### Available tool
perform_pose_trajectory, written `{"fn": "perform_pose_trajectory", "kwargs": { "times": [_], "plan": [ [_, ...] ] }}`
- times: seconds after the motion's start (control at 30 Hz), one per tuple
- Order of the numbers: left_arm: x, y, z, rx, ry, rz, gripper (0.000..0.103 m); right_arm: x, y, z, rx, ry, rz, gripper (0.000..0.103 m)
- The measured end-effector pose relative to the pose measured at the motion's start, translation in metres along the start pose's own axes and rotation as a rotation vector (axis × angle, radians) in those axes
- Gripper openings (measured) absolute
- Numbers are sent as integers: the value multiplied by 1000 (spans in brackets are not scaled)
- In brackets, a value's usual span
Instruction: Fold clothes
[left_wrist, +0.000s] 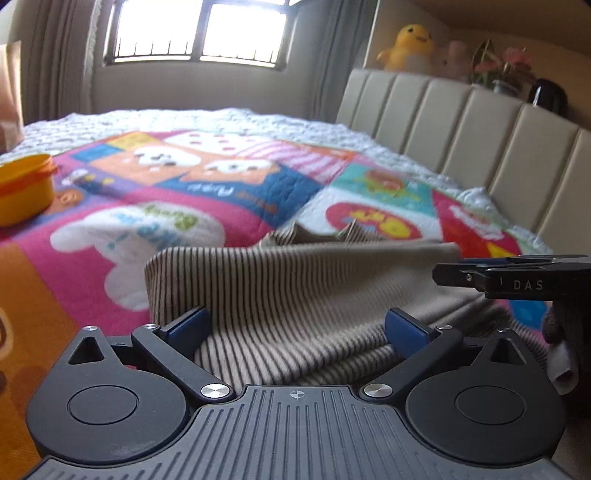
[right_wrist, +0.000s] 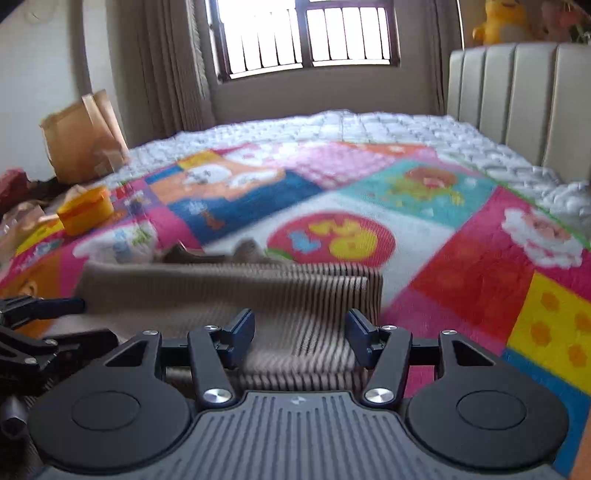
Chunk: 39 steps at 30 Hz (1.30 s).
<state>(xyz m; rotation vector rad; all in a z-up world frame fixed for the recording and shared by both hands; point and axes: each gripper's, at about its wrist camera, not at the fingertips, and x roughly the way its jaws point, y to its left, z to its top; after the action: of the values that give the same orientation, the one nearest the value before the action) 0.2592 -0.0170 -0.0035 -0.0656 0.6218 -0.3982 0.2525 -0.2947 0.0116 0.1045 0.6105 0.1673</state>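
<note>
A beige garment with thin dark stripes (left_wrist: 295, 288) lies folded on the colourful quilt, right in front of both grippers; it also shows in the right wrist view (right_wrist: 236, 295). My left gripper (left_wrist: 295, 330) is open, its blue pads (left_wrist: 188, 326) spread just above the garment's near edge, holding nothing. My right gripper (right_wrist: 300, 338) is open too, over the garment's right near part. The right gripper shows side-on at the right edge of the left wrist view (left_wrist: 513, 277). The left gripper shows at the left edge of the right wrist view (right_wrist: 40, 306).
The cartoon quilt (right_wrist: 461, 266) covers the bed. A yellow-orange lidded tub (left_wrist: 22, 188) (right_wrist: 86, 210) sits on its left side. A brown paper bag (right_wrist: 81, 136) stands at the far left. A beige padded headboard (left_wrist: 461, 125) runs along the right, under a yellow plush toy (left_wrist: 408, 46).
</note>
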Motion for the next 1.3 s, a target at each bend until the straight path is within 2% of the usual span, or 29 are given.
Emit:
{"fn": "perform_pose_trajectory", "kwargs": {
  "times": [0.17, 0.93, 1.07, 1.13, 1.23, 1.3],
  "plan": [
    [-3, 3, -2, -4, -15, -2, 103, 14, -2, -8, 31, 42, 25, 68],
    [-2, 9, -2, -37, -14, -31, 103, 18, -7, -12, 60, 52, 36, 72],
    [-6, 33, 11, -140, 27, -95, 103, 18, -9, -9, 77, 64, 47, 73],
    [-9, 46, 18, -195, 49, -129, 103, 13, -14, 0, 96, 75, 62, 72],
    [-12, 65, 27, -277, 83, -179, 103, -1, -28, 18, 103, 44, 106, 72],
    [-14, 78, 34, -331, 105, -213, 103, 5, -41, 30, 137, 68, 122, 72]
  ]
}}
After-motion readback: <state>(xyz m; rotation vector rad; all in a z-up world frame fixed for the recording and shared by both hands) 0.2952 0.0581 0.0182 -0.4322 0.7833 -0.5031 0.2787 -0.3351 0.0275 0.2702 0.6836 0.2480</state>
